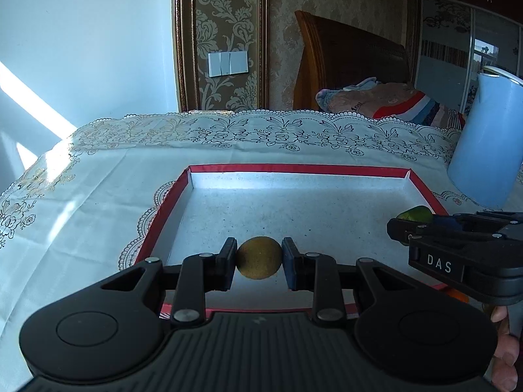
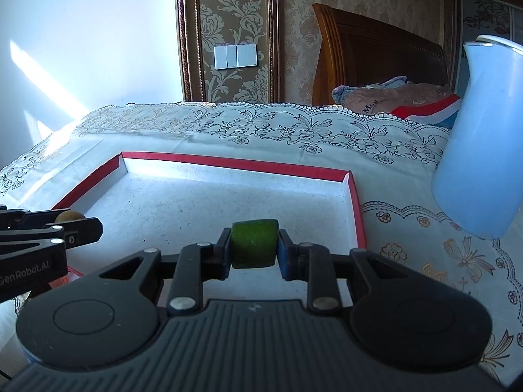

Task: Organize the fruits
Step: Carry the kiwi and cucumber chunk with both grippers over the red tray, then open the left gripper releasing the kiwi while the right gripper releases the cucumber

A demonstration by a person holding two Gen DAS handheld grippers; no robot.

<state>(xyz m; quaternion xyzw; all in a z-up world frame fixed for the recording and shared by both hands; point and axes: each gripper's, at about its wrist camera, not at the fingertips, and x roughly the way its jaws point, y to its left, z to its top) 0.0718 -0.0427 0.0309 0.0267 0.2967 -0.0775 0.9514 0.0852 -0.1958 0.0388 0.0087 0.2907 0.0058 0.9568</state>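
**Both hand-held grippers carry fruit over the red tray**

Left hand-held gripper point(image 1: 259, 259) is clamped on a round brownish fruit point(image 1: 259, 257), held above the tray's near edge; right hand-held gripper point(image 2: 254, 245) is clamped on a green fruit point(image 2: 254, 243), nearer the tray's right edge; the red-rimmed tray point(image 2: 228, 162) lies empty on the lace-clothed surface point(image 1: 81, 196), toward its near right part; a pale blue jug point(image 2: 480, 150) stands just beyond the tray's right edge. Judged risks: the round fruit may roll once let go, since the tray floor is bare; the two grippers sit close and could knock together; a wide rightward swing could strike the jug.
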